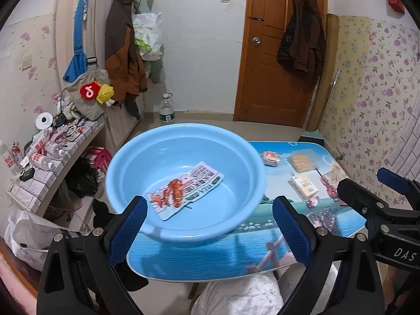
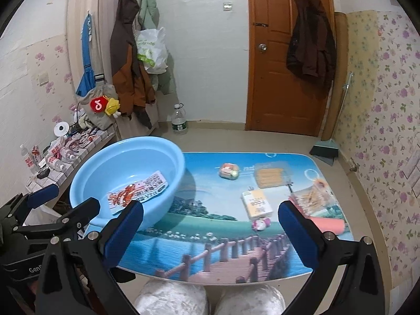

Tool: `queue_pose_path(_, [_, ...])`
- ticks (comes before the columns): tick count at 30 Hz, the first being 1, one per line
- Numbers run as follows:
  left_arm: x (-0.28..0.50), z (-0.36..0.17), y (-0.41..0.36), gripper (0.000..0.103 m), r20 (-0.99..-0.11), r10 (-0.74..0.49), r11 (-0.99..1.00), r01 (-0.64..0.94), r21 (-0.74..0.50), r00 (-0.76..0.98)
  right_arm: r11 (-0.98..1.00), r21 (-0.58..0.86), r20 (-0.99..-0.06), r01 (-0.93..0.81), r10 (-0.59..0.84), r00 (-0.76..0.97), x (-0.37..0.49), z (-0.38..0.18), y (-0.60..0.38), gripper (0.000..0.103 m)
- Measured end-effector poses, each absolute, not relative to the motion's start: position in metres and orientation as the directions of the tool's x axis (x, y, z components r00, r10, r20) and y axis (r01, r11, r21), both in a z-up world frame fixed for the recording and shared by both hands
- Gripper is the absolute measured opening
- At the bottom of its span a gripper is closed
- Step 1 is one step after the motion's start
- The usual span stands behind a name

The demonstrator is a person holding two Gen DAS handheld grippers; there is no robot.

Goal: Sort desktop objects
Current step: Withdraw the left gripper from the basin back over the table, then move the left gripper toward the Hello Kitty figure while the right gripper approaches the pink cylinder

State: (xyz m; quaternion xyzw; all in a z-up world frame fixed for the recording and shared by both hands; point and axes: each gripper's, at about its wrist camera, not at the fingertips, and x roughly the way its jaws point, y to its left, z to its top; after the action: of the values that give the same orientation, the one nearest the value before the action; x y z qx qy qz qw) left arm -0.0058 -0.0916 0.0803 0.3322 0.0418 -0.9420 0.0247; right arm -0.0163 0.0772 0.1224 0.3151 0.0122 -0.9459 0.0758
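Scenic-print table [image 2: 210,249] carries a blue basin [image 2: 86,173] holding a snack packet [image 2: 136,194]. Both tools, left tool [image 1: 210,220] and right tool [image 2: 210,233], gape wide, empty. "DAS" lettering shows on one.

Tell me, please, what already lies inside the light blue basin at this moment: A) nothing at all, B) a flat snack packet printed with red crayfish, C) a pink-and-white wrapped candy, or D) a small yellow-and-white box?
B: the flat snack packet with the red crayfish print lies on the bottom of the light blue basin, while the other small items sit out on the table.
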Motion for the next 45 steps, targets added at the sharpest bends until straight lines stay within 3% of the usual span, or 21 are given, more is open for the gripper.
queue_pose_path(24, [-0.025, 0.069, 0.009, 0.097, -0.65, 0.085, -0.996, -0.054, -0.067, -0.755, -0.992, 0.081, -0.633, -0.094, 0.021, -0.774, -0.004, 0.1, 0.207, 0.103])
queue_pose_path(45, [-0.05, 0.041, 0.057, 0.097, -0.696, 0.139, -0.99, -0.124, -0.072, -0.704, -0.978, 0.087, -0.69, -0.19, 0.078, -0.72, -0.011, 0.06, 0.265, 0.103])
